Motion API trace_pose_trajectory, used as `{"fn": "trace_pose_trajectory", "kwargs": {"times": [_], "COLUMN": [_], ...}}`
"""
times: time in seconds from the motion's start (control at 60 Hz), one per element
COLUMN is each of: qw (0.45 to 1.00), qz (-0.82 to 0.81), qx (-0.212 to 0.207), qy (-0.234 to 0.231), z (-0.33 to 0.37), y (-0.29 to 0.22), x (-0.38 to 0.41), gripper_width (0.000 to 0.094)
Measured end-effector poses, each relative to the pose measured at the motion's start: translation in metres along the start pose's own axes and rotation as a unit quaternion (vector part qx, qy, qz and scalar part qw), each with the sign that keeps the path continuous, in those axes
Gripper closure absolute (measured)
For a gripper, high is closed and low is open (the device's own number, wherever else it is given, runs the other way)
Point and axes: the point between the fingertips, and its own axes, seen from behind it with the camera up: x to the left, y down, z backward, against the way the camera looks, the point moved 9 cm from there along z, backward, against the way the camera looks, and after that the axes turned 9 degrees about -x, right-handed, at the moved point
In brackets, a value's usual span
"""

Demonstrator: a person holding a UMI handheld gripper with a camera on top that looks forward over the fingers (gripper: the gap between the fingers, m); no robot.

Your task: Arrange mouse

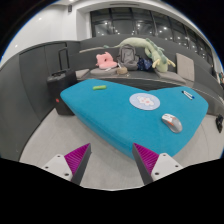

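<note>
A grey computer mouse (172,122) lies on a teal mat (110,112) near the mat's right front edge, beyond my fingers and to the right. A white round disc (145,101) lies on the mat behind the mouse. My gripper (112,160) is open and empty, its magenta pads (76,158) spread wide over the grey tabletop just short of the mat's front edge.
A small green item (98,88) and a small white item (187,96) lie on the mat. Plush toys, pink (105,61) and pale green (140,48), sit at the back of the table. A dark box (58,80) stands at the left.
</note>
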Motion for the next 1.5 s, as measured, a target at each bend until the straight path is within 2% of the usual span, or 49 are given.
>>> {"fn": "trace_pose_trajectory", "kwargs": {"times": [0.1,0.15,0.367,0.533,0.717,0.95,1.233,1.5], "qw": [0.999,0.999,0.992,0.987,0.984,0.982,0.983,0.982], "qz": [-0.001,0.002,-0.010,-0.020,-0.027,-0.013,0.001,-0.002], "qx": [0.000,-0.004,-0.015,-0.021,-0.034,-0.060,-0.052,-0.039], "qy": [0.032,0.046,0.124,0.159,0.173,0.178,0.177,0.187], "z": [-0.001,-0.009,-0.011,-0.018,-0.026,-0.074,-0.149,-0.191], "y": [0.003,0.010,0.011,0.017,0.018,0.009,-0.001,-0.022], "x": [-0.025,-0.065,-0.151,-0.206,-0.238,-0.259,-0.285,-0.310], "gripper_width": [0.0087,0.0086,0.0084,0.0080,0.0077,0.0088,0.0085,0.0078]}}
